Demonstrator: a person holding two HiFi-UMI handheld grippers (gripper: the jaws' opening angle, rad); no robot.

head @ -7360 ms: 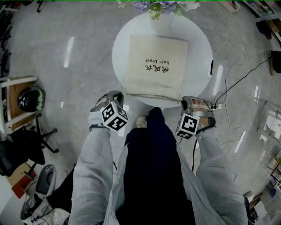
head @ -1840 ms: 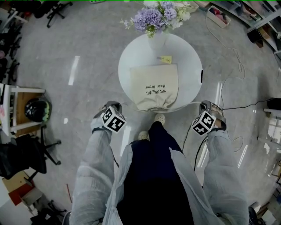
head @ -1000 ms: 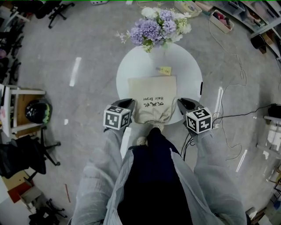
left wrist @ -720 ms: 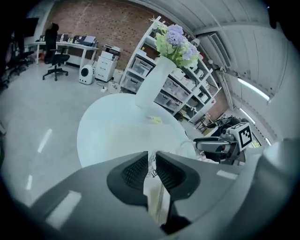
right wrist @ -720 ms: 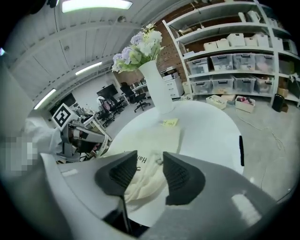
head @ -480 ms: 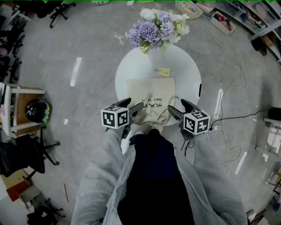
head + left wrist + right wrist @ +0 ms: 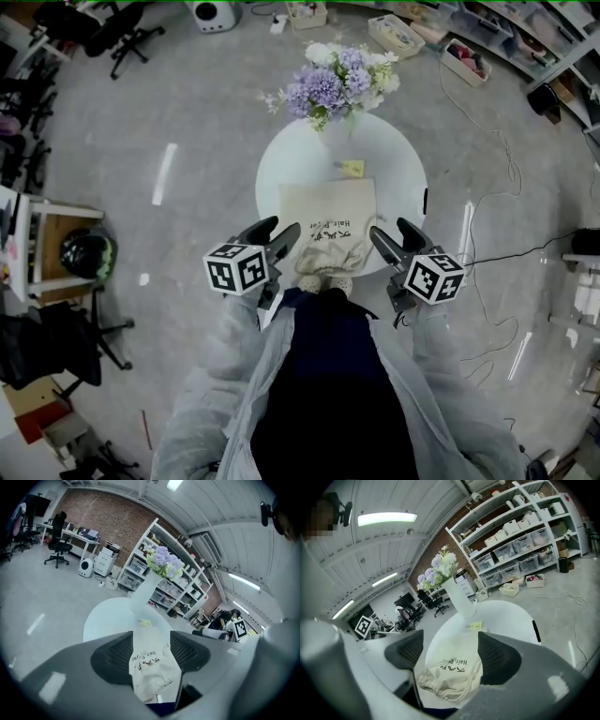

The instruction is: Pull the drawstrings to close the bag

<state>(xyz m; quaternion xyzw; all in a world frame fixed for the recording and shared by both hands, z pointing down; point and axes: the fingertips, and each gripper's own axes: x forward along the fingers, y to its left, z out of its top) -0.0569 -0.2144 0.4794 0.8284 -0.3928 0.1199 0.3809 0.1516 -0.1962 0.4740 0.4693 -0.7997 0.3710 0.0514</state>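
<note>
A cream drawstring bag (image 7: 328,217) with black print lies on the round white table (image 7: 281,169), its mouth (image 7: 323,266) gathered tight at the near edge. Slack drawstring loops (image 7: 476,674) rest on the bag (image 7: 440,679). My left gripper (image 7: 276,235) hovers at the bag's near left corner; its jaws stand apart with nothing between them and are closing. In the left gripper view the bag (image 7: 154,679) shows below the left gripper (image 7: 151,652). My right gripper (image 7: 394,237) hovers at the near right corner, empty, its jaws opening; the right gripper (image 7: 449,652) frames the bag.
A white vase of purple and white flowers (image 7: 335,80) stands at the table's far edge, a small yellow tag (image 7: 352,169) in front of it. A black object (image 7: 425,200) lies at the right rim. Cables (image 7: 487,225) trail on the floor; chairs and a stool with a helmet (image 7: 80,255) stand left.
Both grippers went from shut beside the bag's mouth to open. They let go of the drawstrings, which now lie slack on the bag, and drew slightly back and up.
</note>
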